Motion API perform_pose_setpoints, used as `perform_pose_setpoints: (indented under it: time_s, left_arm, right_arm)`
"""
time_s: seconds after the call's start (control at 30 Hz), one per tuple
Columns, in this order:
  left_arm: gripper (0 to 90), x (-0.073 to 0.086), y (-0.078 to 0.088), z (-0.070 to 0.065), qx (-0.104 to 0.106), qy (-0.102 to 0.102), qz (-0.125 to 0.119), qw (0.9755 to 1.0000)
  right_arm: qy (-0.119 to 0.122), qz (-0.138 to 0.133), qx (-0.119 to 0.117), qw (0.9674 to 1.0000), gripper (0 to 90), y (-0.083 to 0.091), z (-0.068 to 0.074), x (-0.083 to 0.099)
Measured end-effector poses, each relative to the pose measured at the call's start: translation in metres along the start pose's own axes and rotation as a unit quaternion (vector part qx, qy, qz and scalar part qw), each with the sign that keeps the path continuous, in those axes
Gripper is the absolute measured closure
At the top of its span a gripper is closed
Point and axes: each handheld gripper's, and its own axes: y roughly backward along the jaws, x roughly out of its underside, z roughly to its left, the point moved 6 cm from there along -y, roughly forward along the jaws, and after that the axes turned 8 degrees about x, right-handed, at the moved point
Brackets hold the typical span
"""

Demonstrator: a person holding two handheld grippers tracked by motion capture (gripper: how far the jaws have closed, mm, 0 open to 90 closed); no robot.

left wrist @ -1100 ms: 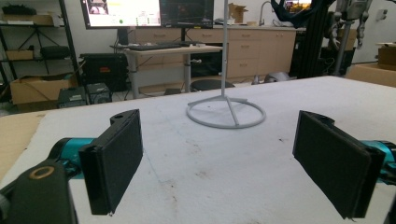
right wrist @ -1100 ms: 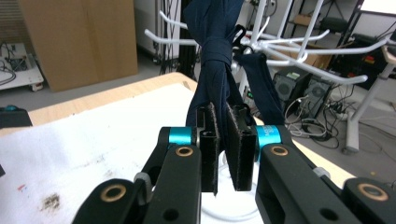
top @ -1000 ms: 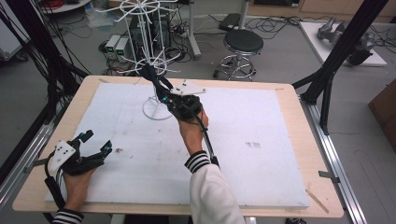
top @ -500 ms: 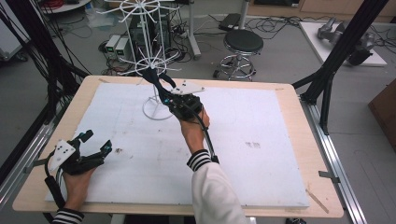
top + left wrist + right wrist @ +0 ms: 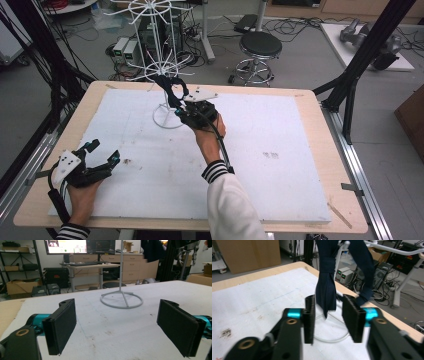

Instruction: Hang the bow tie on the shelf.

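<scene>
Dark cloth strip [image 5: 325,290], seemingly unlabelled, hangs between opening right gripper [image 5: 327,319] fingers.

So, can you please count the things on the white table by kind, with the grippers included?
Black two-jaw grippers: 2, the left gripper and the right gripper
White wire hanging stand: 1
Dark blue knotted cloth strip on the stand: 1
Total: 4

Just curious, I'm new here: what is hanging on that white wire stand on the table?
A dark knotted cloth hangs from the white wire stand. Its tail dangles between the right tool's just-opened jaws. Its loop over the wire arm is cropped.
</scene>
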Motion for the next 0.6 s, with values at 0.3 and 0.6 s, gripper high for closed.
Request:
perform_pose_setpoints:
  time_s: [0.3, 0.6]
  left_arm:
    - [16.3, 0.000, 0.000, 0.000, 0.003, 0.000, 0.001, 1.0000]
    - [16.3, 0.000, 0.001, -0.001, 0.003, -0.002, -0.004, 1.0000]
  right_arm:
    - [-0.001, -0.016, -0.001, 0.9999, 10.4, 0.015, -0.003, 0.003]
    - [-0.006, -0.054, 0.003, 0.9985, 10.5, 0.083, -0.027, 0.016]
